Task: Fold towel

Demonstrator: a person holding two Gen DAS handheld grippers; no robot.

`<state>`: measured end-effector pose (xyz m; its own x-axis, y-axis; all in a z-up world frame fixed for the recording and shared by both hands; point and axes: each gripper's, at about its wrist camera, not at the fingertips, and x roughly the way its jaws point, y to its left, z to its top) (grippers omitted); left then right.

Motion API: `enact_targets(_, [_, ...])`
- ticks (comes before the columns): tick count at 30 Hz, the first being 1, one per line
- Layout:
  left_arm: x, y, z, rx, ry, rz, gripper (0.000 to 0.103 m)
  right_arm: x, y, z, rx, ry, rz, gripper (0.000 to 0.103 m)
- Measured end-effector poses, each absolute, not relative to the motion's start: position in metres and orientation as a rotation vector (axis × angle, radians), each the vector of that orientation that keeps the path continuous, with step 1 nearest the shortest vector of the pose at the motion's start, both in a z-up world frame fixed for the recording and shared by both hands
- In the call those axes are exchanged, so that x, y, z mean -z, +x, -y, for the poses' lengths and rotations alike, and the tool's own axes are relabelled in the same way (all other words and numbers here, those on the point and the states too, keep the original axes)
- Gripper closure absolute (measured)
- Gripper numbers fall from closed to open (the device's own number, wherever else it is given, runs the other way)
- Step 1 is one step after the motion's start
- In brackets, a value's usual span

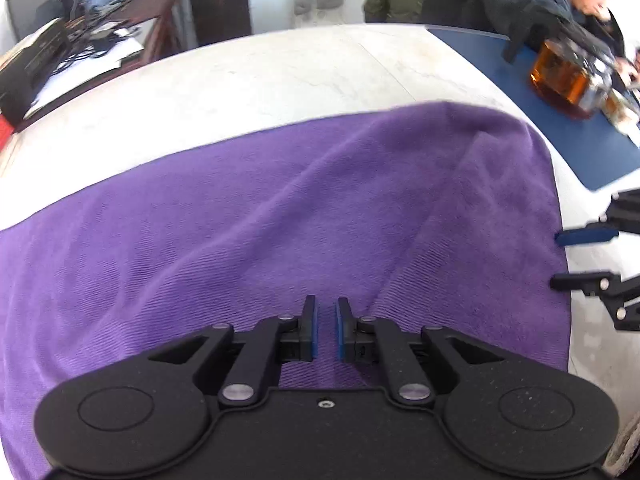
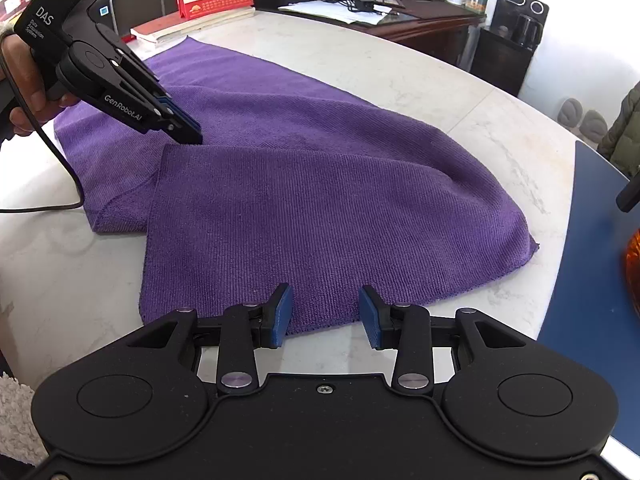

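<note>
1. Towel (image 2: 320, 200), purple, is spread on the white tabletop (image 2: 460, 92), one flap folded over the layer beneath.
2. Left claw (image 1: 326, 322) is held above the cloth, narrowed to a slim gap; whether cloth is pinched cannot be told.
3. Right claw (image 2: 325, 312) is spread wide at the towel's near edge, nothing gripped.

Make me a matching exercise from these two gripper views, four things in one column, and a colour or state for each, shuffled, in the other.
Things:
1. towel
2. mat
3. left gripper
4. right gripper

Colour or state:
A. dark blue, at the table's edge
B. fingers wide apart, at the towel's near edge
C. purple, partly folded over itself
D. fingers nearly together, at the corner of the folded flap

Pairs: 1-C, 2-A, 3-D, 4-B
</note>
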<state>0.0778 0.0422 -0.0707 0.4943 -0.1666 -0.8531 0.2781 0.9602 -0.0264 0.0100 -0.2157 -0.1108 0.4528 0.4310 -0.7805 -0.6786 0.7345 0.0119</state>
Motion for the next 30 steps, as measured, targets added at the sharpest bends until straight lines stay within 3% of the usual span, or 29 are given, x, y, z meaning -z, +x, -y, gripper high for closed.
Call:
enact_targets(6, [0.04,0.057,-0.031,0.431,0.072,-0.979,0.092,0.11,0.012,0.215,-0.695,-0.311,-0.861,0.066])
enact_targets(11, [0.049,0.035,0.006,0.623,0.128,-1.069,0.087,0.11,0.015,0.217,-0.689,-0.289,-0.869,0.063])
enact_targets(15, [0.063,0.02,0.028,0.685,0.171,-1.121,0.082,0.112,0.017,0.217,-0.701,-0.268,-0.875,0.05])
enact_targets(18, [0.067,0.007,0.041,0.747,0.226,-1.104,0.077,0.113,0.014,0.214,-0.7,-0.286,-0.866,0.048])
enact_targets(30, [0.086,-0.001,0.075,0.883,0.487,-1.065,0.076,0.112,0.019,0.222,-0.714,-0.229,-0.888,0.048])
